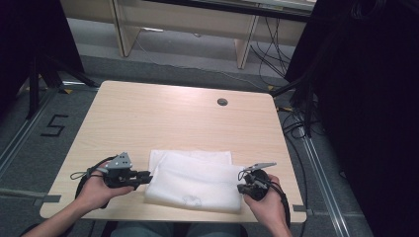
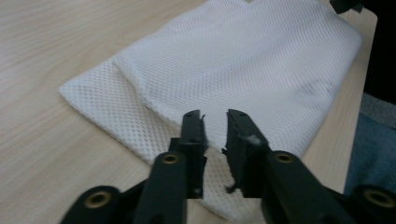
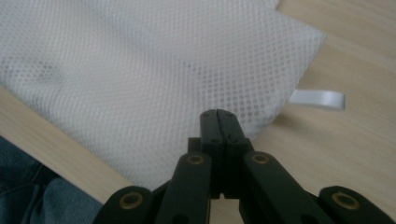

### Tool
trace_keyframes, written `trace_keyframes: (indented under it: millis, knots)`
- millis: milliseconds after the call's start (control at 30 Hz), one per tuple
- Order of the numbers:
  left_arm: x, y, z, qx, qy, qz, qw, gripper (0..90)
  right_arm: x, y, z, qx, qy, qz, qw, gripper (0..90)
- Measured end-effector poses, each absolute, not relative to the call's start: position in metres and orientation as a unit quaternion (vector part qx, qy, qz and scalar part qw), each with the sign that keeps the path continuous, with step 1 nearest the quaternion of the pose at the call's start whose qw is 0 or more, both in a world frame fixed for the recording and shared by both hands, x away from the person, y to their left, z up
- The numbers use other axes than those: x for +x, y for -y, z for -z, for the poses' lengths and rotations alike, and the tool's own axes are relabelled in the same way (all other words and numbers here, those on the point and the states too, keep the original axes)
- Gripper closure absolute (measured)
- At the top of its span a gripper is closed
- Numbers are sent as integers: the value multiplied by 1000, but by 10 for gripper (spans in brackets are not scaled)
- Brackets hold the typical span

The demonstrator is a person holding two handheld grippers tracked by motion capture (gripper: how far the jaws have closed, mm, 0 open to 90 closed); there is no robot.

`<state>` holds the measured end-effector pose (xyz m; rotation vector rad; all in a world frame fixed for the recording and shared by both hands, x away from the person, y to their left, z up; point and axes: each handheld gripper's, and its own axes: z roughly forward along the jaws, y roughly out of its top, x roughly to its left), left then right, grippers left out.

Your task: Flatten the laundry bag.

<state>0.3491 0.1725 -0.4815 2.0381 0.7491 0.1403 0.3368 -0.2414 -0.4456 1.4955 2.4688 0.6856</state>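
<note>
Item under handling: a white mesh laundry bag, lying flat and folded over on itself, so a lower layer shows along its far and left sides.
Location of bag: at the near edge of the table, about midway between the two near corners, its near side almost on the table edge.
Left gripper: held level in the person's left hand, pointing at the left side of the bag; in the left gripper view the jaws stand a little apart, over the mesh, with nothing pinched between them.
Right gripper: held in the right hand at the right side of the bag; in the right gripper view the jaws are pressed together at the mesh edge. Whether any fabric is caught between them cannot be told.
Reason for stance: judged, one gripper at each end suits spreading, folding or lifting the limp bag evenly; the left appears poised to take the edge.
Ribbon tab: a white loop pokes out from under the bag's corner, flat on the table beside the right gripper.
Surface: light wood-grain tabletop, with a round cable grommet near the far edge, right of centre.
Room: grey carpeted floor, a number five taped on it left of the table, loose cables to the right, dark curtains at both sides, pale desk legs beyond.
</note>
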Motion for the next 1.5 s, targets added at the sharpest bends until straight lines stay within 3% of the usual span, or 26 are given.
trace_keyframes:
  millis: [33,133,700,733,1500]
  knots:
    - [348,-171,481,832,-301,-55,463,866,335,242,447,509,-831,-212,76,900]
    - [338,-159,478,845,-278,-38,456,874,332,241,451,518,-834,-182,50,900]
    - [346,-139,495,900,-250,-45,355,878,342,227,476,517,-846,-125,28,900]
    - [350,-142,495,916,-232,-44,325,878,344,226,476,510,-851,-122,29,900]
    - [397,-152,500,901,-290,-100,307,877,395,199,476,505,-853,-123,47,889]
